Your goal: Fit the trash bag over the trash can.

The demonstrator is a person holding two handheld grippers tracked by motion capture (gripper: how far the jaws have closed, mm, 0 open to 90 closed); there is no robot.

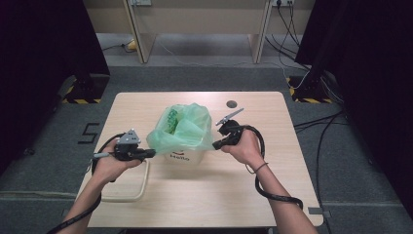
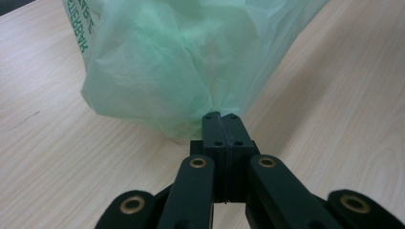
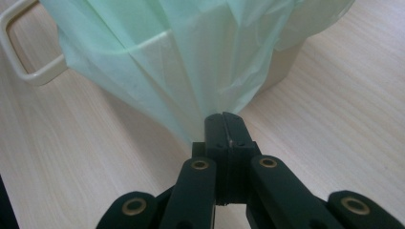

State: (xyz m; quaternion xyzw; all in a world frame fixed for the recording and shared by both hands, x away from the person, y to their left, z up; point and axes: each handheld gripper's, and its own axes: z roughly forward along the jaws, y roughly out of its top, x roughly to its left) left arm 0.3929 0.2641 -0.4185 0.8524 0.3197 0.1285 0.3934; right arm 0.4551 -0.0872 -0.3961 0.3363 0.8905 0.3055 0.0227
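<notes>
Green bag lines the white bin mid-counter, stretched between both tools: left tool and right tool each clamp its rim.

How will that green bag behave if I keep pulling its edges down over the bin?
The green bag looks thin and crumpled, so probably floppy and stretchy. It may tear where each gripper pinches it. The small bin looks light and might tip or slide.

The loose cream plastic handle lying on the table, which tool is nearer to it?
Left. The left tool sits right beside the cream handle; the right tool is across the white bin.
</notes>
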